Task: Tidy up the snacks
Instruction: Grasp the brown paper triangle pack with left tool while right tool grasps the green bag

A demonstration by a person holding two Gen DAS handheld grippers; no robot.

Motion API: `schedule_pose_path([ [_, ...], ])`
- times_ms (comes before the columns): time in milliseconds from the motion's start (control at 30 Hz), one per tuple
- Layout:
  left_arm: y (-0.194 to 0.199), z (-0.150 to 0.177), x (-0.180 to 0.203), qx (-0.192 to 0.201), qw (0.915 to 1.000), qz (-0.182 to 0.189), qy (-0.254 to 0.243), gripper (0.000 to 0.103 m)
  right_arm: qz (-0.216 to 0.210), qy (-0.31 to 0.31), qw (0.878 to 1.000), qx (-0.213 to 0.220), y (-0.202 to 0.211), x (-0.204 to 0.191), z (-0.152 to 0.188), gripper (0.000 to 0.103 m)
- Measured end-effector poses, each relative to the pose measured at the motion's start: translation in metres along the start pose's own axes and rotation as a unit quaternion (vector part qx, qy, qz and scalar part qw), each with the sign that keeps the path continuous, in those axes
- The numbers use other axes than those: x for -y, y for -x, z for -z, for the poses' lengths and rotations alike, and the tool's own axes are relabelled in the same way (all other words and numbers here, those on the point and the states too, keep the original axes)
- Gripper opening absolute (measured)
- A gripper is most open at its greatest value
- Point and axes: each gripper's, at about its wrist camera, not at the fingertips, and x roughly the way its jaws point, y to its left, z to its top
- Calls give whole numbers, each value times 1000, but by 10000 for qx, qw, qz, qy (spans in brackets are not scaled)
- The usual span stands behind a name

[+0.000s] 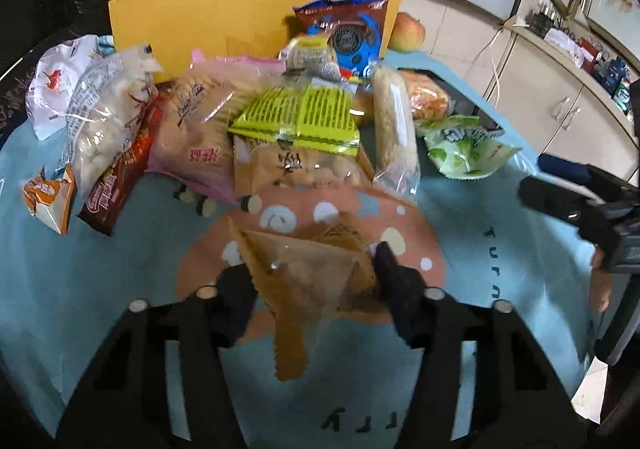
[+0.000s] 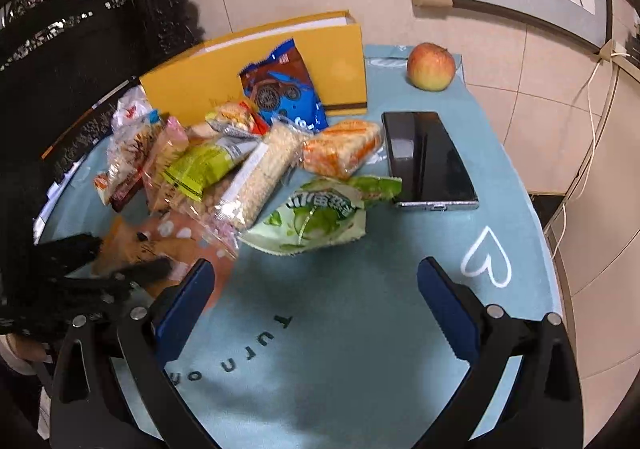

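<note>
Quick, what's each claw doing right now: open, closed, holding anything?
Left gripper: closed on a tan snack packet, held above the mat.
Right gripper: open, holding nothing, over the mat.

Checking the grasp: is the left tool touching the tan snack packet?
Touching. The left wrist view shows the left tool pinching the tan snack packet on both sides.

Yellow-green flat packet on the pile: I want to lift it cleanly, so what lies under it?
The yellow-green flat packet rests on a tan clear-windowed snack bag and a pink biscuit bag. Anything beneath its middle is covered.
</note>
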Motion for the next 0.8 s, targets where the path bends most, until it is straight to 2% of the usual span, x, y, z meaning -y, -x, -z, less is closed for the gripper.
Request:
schedule_pose_path([
  [133, 4, 3, -7, 98, 9998, -38, 195, 52, 137, -70, 9996, -237, -18, -1, -4, 102],
  [267, 3, 6, -22, 91, 9980, 282, 567, 53, 467, -202, 9983, -300, -39, -6, -15, 102],
  [367, 1, 5, -22, 97, 9977, 312, 592, 53, 658, -207, 9971, -325, -51, -11, -22, 100],
  [400, 1, 4, -20, 90, 9979, 286, 569, 53, 782, -171, 9960, -389, -57, -13, -24, 97],
  [467, 2, 4, -19, 82, 9982, 246, 532, 53, 659, -126, 9957, -633, -69, -16, -26, 61],
  [500, 2, 4, -18, 80, 9983, 242, 528, 53, 669, -88, 9958, -622, -70, -17, -26, 59],
  [533, 1, 4, -18, 79, 9983, 245, 530, 53, 725, 19, 9955, -606, -70, -20, -26, 47],
  [567, 1, 4, -19, 79, 9982, 258, 538, 54, 679, 57, 9959, -595, -69, -21, -26, 42],
  [667, 1, 3, -19, 83, 9981, 274, 555, 54, 284, -239, 9976, -581, -61, -13, -23, 36],
  [800, 1, 3, -20, 97, 9979, 285, 571, 53, -173, -478, 9981, -337, -36, -3, -15, 35],
])
